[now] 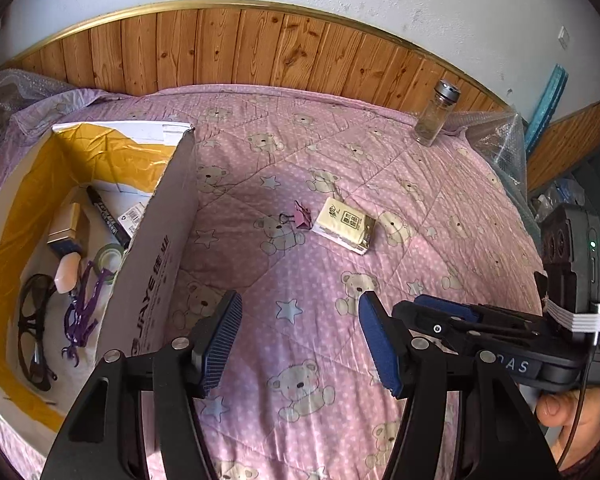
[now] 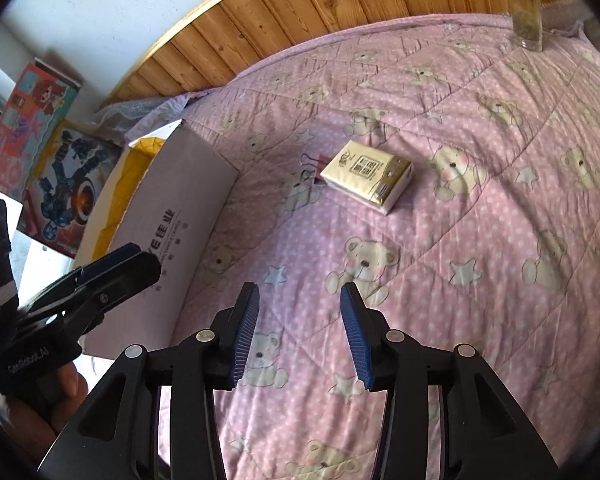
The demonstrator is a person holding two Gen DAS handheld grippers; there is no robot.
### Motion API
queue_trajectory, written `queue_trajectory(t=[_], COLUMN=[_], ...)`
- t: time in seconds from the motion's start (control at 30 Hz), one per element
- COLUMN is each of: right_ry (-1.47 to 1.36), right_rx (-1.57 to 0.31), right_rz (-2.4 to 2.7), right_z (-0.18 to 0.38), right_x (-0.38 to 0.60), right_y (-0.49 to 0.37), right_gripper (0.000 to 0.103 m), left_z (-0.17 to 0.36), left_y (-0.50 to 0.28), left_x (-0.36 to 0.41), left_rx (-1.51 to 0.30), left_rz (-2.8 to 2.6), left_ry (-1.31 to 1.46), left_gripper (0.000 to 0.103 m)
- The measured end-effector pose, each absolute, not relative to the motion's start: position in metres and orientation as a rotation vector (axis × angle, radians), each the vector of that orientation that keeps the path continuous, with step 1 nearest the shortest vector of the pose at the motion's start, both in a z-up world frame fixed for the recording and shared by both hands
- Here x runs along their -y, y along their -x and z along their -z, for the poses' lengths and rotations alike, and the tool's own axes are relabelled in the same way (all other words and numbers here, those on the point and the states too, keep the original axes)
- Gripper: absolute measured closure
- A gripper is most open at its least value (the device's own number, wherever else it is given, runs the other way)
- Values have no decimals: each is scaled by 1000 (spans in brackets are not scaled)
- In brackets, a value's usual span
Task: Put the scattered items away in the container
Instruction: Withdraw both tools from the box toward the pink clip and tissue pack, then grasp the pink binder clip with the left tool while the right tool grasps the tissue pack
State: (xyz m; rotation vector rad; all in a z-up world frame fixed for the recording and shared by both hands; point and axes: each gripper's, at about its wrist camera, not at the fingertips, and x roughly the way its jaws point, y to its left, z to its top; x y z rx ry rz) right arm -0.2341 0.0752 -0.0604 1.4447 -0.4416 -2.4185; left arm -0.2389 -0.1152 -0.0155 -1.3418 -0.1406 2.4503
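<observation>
Both claws, left [image 1: 300,336] and right [image 2: 300,334], hovered wide and empty over the pink bear-print quilt [image 1: 420,208], where a cream tissue packet [image 1: 345,225] lay beside the white cardboard box [image 1: 156,248].

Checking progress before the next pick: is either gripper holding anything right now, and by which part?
Nothing is held. The left gripper and right gripper are both open and empty above the quilt.

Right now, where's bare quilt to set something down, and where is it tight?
Free: quilt between the grippers and the tissue pack; also between the pack and glass jar. Crowded: inside the box, and where the binder clip touches the pack.
</observation>
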Motion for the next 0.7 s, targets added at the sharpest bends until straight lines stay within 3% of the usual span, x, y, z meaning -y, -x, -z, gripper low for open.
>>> queue_trajectory(t=[0.5, 0.63, 0.7], right_ry=[-1360, -1326, -1339], right_rx=[-387, -453, -382], right_rz=[2384, 2361, 2358], right_z=[108, 125, 128], right_x=[-50, -48, -56], right_y=[338, 351, 357], right_gripper=[46, 40, 40], left_z=[81, 97, 102], left_y=[345, 362, 369], left_x=[89, 90, 89], left_rx=[277, 301, 309], left_rz=[-2430, -2438, -2441], left_ry=[1470, 1499, 1496], left_gripper=[41, 41, 41])
